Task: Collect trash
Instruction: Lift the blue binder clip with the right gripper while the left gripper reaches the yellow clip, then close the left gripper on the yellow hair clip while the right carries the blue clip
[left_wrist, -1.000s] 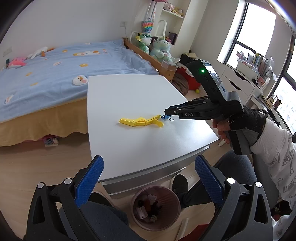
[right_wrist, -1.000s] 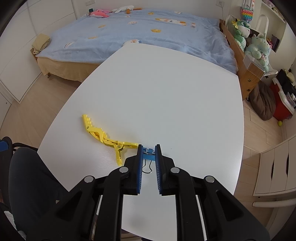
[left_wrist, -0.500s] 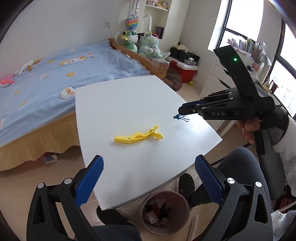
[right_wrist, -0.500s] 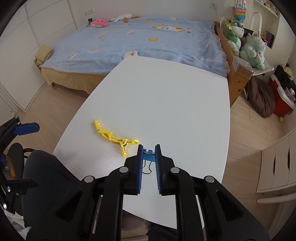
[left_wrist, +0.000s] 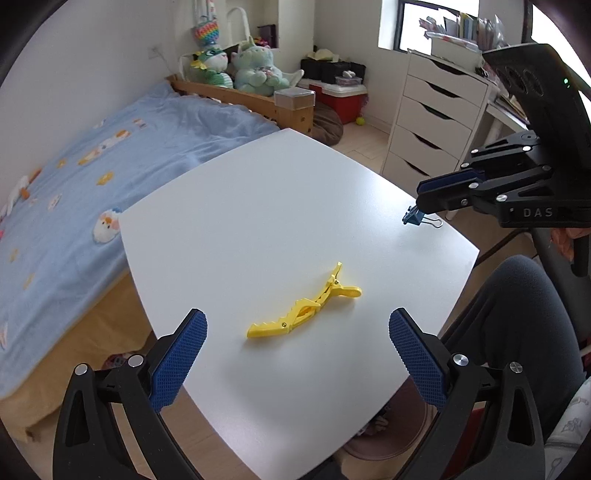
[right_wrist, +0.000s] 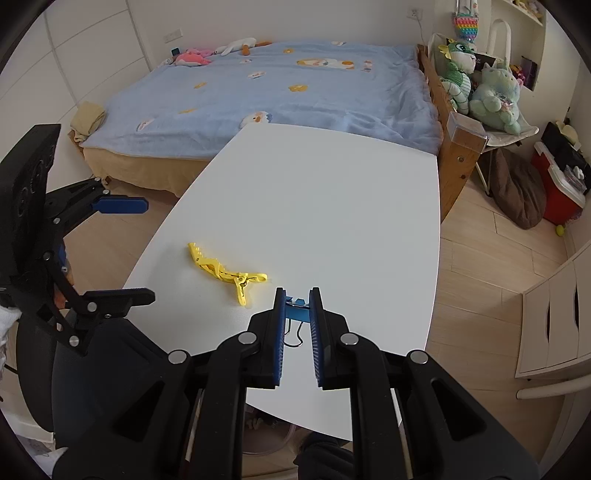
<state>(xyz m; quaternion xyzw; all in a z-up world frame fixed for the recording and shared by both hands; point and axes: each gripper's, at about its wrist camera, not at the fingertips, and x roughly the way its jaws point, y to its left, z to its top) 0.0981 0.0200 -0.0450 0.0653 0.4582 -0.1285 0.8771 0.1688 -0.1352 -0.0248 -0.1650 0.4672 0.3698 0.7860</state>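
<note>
Item: binder clip (right_wrist: 297, 312), small, blue, wire handles hanging. Location: clamped between the pads of the right gripper (right_wrist: 297, 325), lifted clear of the white table (left_wrist: 277, 206), near its right edge.
Item: hair clip (left_wrist: 304, 308), yellow, toothed. Location: lying flat on the table, untouched, just ahead of the left gripper (left_wrist: 297, 350), whose jaws stand wide apart and empty.
Item: trash bin (left_wrist: 384, 439). Location: under the near table edge, mostly hidden; only a sliver of rim shows.
Step in hand: carrying the binder clip off to the bin.
Next move calls for: bringing the right gripper down past the table edge over the bin, then releasing.
Change from a second ago: the binder clip, then on the table beside the hair clip, now hangs above it; the left gripper has swung from over the bin to over the hair clip.
</note>
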